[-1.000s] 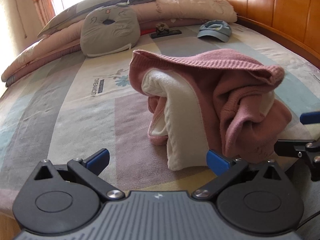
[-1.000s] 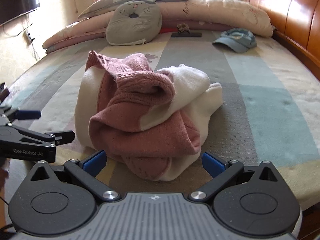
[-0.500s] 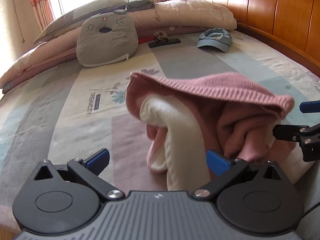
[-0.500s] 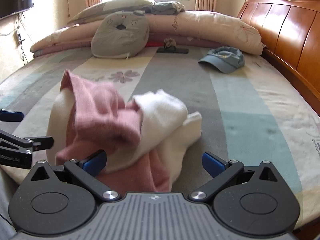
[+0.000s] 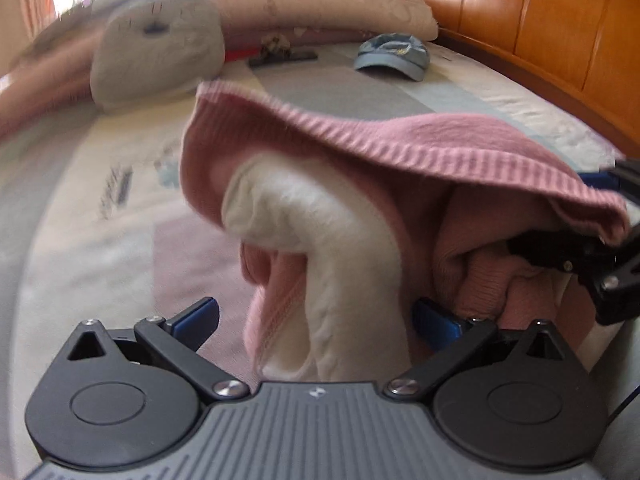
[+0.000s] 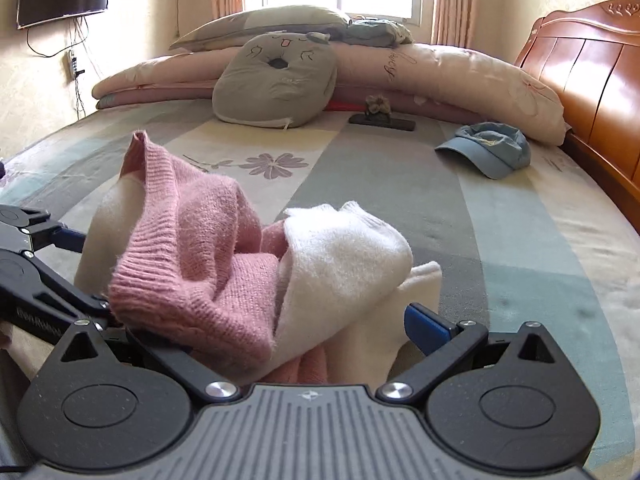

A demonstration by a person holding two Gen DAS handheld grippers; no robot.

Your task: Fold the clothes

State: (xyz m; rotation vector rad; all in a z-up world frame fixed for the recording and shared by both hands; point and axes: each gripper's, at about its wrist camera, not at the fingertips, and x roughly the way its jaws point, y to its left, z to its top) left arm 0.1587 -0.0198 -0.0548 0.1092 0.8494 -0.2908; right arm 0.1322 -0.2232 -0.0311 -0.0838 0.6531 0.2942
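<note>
A bunched pink and cream knit sweater (image 5: 400, 152) lies in a heap on the striped bed sheet (image 5: 80, 240). My left gripper (image 5: 316, 314) is open, and a cream fold of the sweater hangs down between its blue pads. In the right wrist view the sweater (image 6: 200, 248) fills the space in front of my right gripper (image 6: 296, 320), which is open; cloth hides its left pad. The right gripper's fingers (image 5: 560, 258) show under the pink ribbed hem at the right. The left gripper's fingers (image 6: 60, 236) reach in from the left edge.
A grey cat-face cushion (image 6: 276, 80) and a rolled quilt (image 6: 440, 76) lie at the far side. A blue cap (image 6: 488, 148) sits at the right near the wooden headboard (image 6: 592, 76). A dark flat object (image 6: 382, 122) lies mid-bed.
Both grippers have moved in low and close to the sweater, so its folds now sit between their open fingers. The heap has shifted and sagged a little.
</note>
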